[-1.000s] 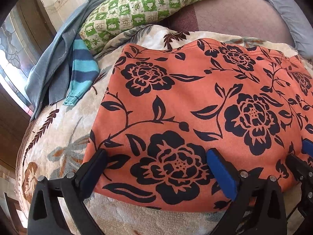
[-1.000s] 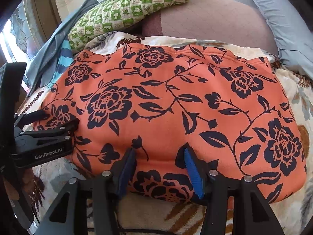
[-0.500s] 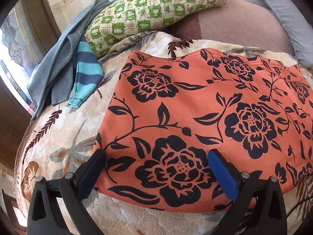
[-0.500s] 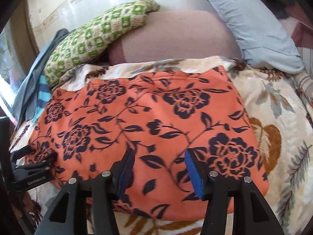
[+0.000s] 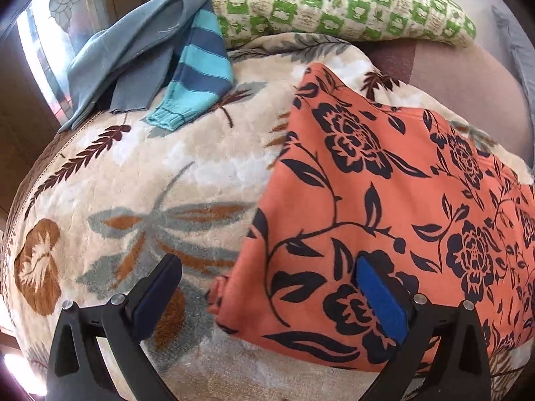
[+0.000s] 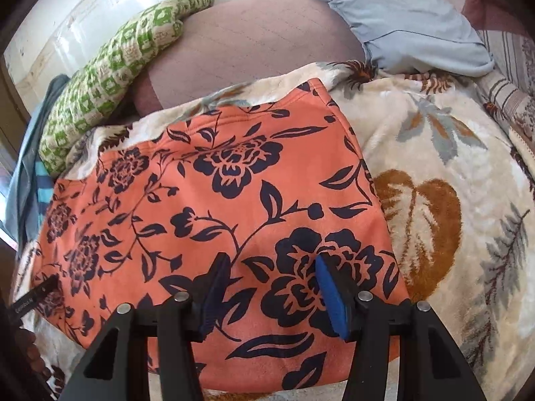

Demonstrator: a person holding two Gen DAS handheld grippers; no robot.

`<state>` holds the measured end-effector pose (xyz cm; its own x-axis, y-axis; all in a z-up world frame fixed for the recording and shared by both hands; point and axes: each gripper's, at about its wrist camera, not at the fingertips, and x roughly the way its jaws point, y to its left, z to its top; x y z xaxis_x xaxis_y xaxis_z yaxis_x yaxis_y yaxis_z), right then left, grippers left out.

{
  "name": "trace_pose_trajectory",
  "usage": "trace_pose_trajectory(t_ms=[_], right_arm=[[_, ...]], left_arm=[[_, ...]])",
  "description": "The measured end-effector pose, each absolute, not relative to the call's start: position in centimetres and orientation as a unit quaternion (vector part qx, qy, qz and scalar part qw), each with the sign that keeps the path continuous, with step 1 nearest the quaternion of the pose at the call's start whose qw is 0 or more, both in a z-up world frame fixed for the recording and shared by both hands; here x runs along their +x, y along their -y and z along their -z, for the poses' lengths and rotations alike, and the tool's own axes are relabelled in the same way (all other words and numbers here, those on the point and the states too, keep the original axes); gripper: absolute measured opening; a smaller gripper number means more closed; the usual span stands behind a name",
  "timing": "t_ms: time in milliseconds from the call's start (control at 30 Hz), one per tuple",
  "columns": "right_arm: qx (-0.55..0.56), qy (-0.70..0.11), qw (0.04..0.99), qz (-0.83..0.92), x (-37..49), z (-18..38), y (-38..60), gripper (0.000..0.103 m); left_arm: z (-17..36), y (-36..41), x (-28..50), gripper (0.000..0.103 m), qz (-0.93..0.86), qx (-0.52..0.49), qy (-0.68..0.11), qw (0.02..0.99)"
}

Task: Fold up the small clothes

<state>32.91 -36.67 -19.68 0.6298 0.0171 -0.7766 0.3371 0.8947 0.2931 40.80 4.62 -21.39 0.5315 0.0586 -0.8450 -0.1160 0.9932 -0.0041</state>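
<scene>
Left wrist view: the left gripper (image 5: pixel 267 297) gapes wide, holding nothing; the orange flowered cloth (image 5: pixel 394 207) lies flat on the blanket (image 5: pixel 133 183), its near-left corner between the fingers, the rest toward 2 o'clock. The right gripper (image 6: pixel 271 287) is spread too, empty, the cloth (image 6: pixel 217 200) spreading toward 11 o'clock.
</scene>
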Motion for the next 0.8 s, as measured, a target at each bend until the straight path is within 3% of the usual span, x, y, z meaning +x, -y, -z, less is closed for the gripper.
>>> trace_pose_trajectory(t_ms=[133, 200, 433, 800], right_arm=[[0.321, -0.378, 0.867, 0.040, 30.9, 18.3, 39.3, 0.058], [0.338, -0.372, 0.864, 0.022, 30.1, 17.8, 39.6, 0.063], [0.446, -0.370, 0.815, -0.010, 27.0, 18.9, 39.2, 0.064], [0.511, -0.377, 0.772, 0.039, 22.6, 22.3, 40.8, 0.064]], left_arm=[[20.6, -7.4, 40.2, 0.103, -0.071, -0.079, -0.484, 0.869], [20.3, -8.3, 39.7, 0.103, -0.076, -0.080, -0.483, 0.869], [20.7, -9.1, 36.7, 0.103, -0.051, -0.111, -0.505, 0.854], [21.2, -7.1, 36.7, 0.103, 0.022, -0.154, -0.508, 0.847]])
